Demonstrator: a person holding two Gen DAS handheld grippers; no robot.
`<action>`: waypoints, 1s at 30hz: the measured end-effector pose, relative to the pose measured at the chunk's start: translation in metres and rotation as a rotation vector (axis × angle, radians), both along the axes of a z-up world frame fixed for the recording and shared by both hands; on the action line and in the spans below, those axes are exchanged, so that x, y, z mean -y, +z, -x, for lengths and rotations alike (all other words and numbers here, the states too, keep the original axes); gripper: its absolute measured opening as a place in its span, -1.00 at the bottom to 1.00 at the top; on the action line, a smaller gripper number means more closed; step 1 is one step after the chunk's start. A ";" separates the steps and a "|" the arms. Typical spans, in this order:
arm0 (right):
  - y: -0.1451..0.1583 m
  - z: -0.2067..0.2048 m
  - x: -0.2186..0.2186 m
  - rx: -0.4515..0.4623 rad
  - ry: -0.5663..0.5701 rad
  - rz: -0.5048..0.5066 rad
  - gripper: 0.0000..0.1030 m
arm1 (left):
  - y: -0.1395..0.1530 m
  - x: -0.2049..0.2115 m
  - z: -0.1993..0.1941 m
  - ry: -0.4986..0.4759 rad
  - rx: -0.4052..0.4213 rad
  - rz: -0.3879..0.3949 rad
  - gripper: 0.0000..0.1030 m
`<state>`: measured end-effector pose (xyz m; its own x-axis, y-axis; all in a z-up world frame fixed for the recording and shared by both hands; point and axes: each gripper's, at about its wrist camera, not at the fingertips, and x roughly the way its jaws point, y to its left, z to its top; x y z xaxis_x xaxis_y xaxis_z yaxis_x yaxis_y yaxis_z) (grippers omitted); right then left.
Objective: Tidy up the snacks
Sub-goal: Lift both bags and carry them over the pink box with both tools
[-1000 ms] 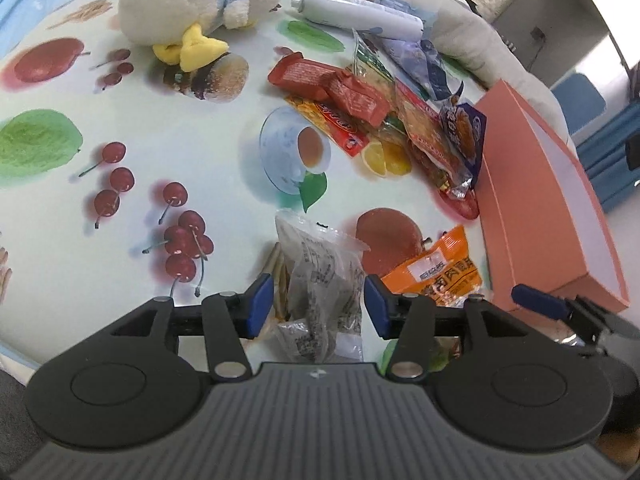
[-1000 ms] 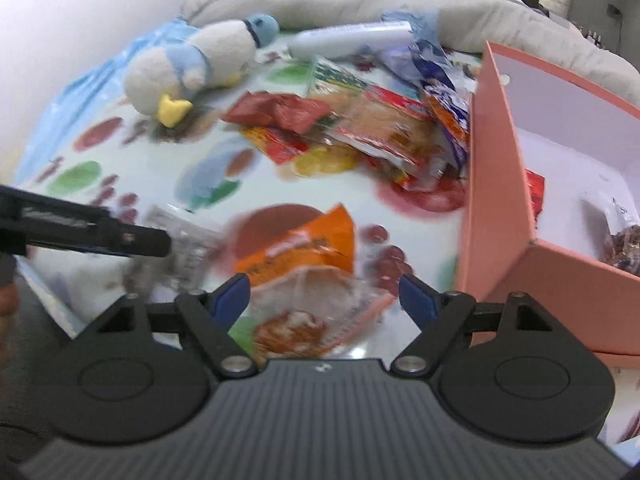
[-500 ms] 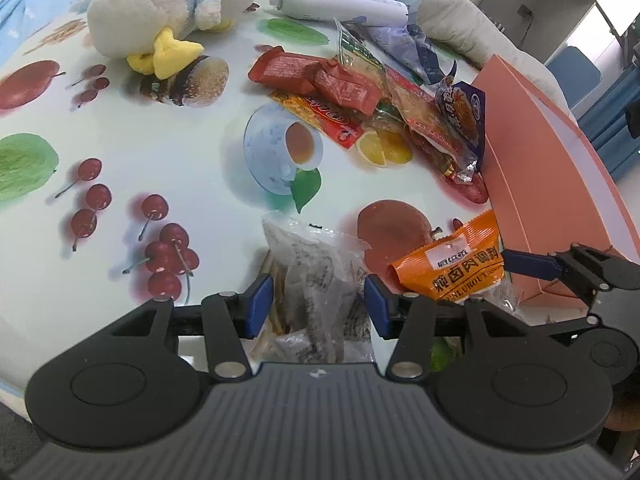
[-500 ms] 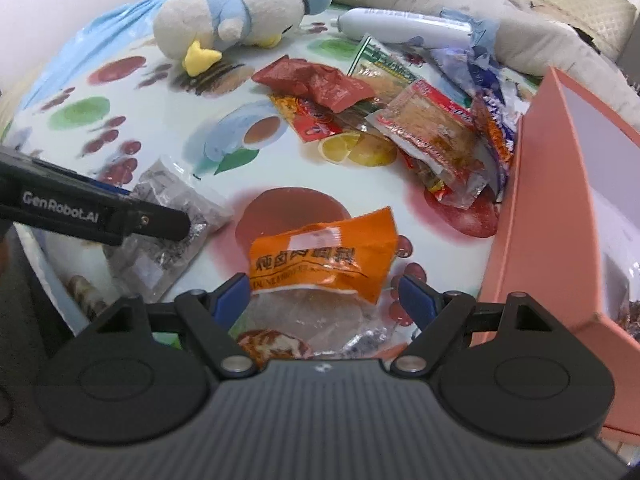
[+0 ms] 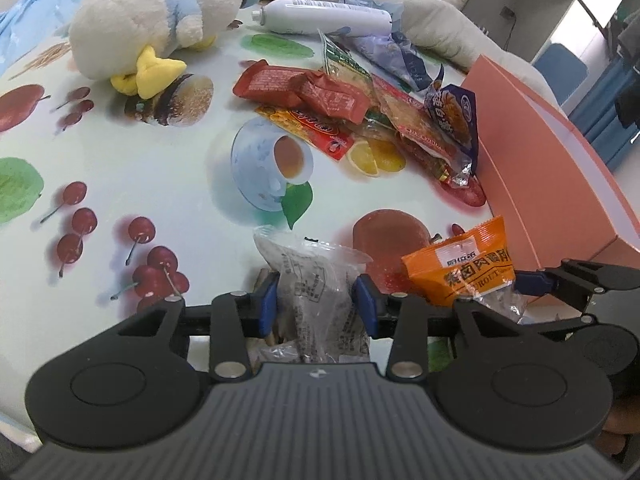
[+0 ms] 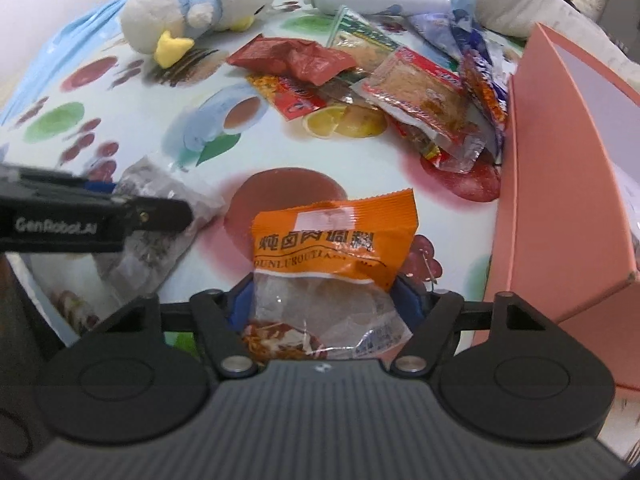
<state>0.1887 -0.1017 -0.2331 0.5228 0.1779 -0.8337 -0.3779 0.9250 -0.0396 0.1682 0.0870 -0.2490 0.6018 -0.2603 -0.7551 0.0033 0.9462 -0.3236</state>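
Note:
A clear grey snack packet (image 5: pixel 316 280) lies at the near edge of the fruit-print tablecloth (image 5: pixel 160 168). My left gripper (image 5: pixel 316 308) is closing on it, and both blue pads touch its sides and pinch it narrower. An orange-topped seasoning packet (image 6: pixel 332 236) lies to its right. My right gripper (image 6: pixel 324 300) is closing around its clear lower half, with the pads against its edges. In the right wrist view the left gripper's fingers (image 6: pixel 152 216) reach in over the grey packet (image 6: pixel 160 216). The open pink box (image 6: pixel 560 200) stands at the right.
A pile of several red, clear and blue snack packets (image 5: pixel 360 112) lies mid-table beside the pink box (image 5: pixel 540 168). A plush duck (image 5: pixel 152 28) and a white bottle (image 5: pixel 320 16) lie at the back, with grey bedding behind. The table's near edge is just under both grippers.
Both grippers have narrowed onto their packets. The right gripper sank and moved in over the orange packet. The view has rolled slightly; the packets still lie on the table.

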 end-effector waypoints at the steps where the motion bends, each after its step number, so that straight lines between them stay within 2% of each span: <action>1: 0.002 0.001 0.002 0.005 -0.015 -0.010 0.38 | 0.001 0.000 0.002 0.007 0.002 0.002 -0.16; 11: 0.034 0.021 0.015 0.085 -0.100 -0.070 0.37 | 0.027 0.004 0.031 0.034 0.020 0.051 -0.25; 30: 0.120 0.073 0.057 0.265 -0.190 -0.212 0.37 | 0.133 0.029 0.070 0.015 0.178 0.041 -0.26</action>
<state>0.1162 -0.1589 -0.1132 0.7556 0.2107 -0.6202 -0.2009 0.9758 0.0867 0.0984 0.0577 -0.1161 0.7293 -0.2789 -0.6248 0.0500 0.9324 -0.3579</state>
